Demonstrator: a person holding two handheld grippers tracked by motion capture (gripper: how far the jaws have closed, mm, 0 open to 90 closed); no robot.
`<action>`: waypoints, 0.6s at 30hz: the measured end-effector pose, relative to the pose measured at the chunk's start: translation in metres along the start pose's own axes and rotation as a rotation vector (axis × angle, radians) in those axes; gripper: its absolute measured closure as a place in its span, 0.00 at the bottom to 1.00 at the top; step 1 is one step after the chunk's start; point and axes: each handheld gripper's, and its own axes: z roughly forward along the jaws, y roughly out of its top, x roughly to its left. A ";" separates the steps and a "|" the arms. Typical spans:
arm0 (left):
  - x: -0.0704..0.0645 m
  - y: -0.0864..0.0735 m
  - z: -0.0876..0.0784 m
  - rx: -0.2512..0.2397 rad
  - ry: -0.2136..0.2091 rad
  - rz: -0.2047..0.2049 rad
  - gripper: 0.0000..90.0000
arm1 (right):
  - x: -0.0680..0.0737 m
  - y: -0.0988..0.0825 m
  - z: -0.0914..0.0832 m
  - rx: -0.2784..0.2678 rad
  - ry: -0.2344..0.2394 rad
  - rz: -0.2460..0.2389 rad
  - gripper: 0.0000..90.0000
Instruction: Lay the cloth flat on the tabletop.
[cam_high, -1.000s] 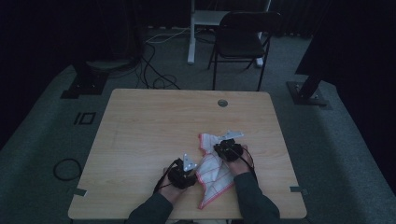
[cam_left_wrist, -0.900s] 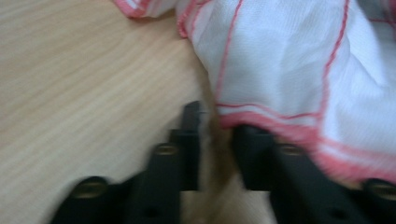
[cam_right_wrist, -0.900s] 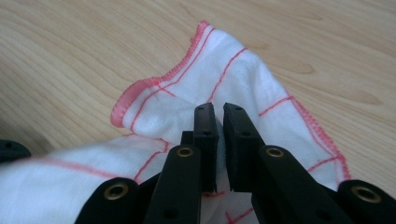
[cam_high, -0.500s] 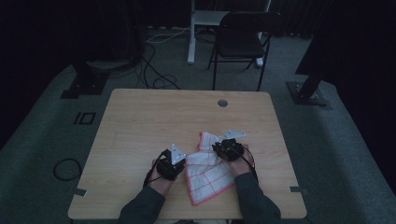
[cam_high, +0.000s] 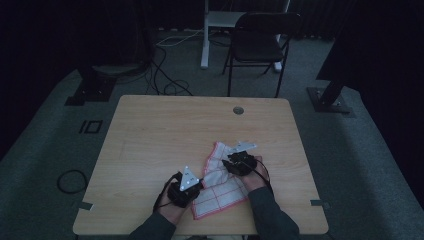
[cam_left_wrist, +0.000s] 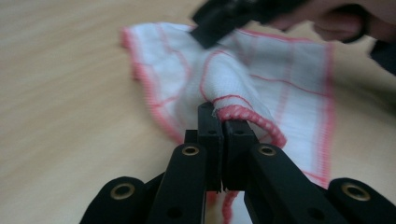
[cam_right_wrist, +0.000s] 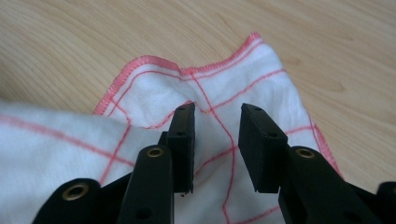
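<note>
A white cloth with red grid lines and a red hem (cam_high: 220, 186) lies partly folded on the wooden table (cam_high: 165, 135), near its front edge. My left gripper (cam_high: 192, 181) is at the cloth's left side, and in the left gripper view it (cam_left_wrist: 219, 119) is shut on a bunched piece of the cloth's hem (cam_left_wrist: 243, 114). My right gripper (cam_high: 231, 164) is over the cloth's far part. In the right gripper view it (cam_right_wrist: 217, 126) stands open just above the cloth (cam_right_wrist: 219, 93), with nothing held between its jaws.
A round grommet hole (cam_high: 238, 110) sits near the table's far edge. A dark folding chair (cam_high: 260, 42) and a white post (cam_high: 206, 35) stand behind the table. Cables (cam_high: 165, 75) trail on the floor at the left.
My left gripper has pulled its hold on the cloth leftward, spreading the cloth wider across the table's front. The right gripper has stayed over the cloth's far part.
</note>
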 end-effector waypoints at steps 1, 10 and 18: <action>0.000 0.000 0.000 0.000 0.000 0.000 0.99 | 0.000 0.000 0.000 0.000 0.000 0.000 0.75; -0.028 -0.011 0.027 0.075 -0.080 0.041 0.98 | 0.013 -0.002 -0.015 -0.058 0.048 -0.027 0.68; -0.019 -0.013 0.021 0.064 -0.054 0.008 0.87 | 0.031 -0.014 -0.008 0.007 0.093 -0.093 0.68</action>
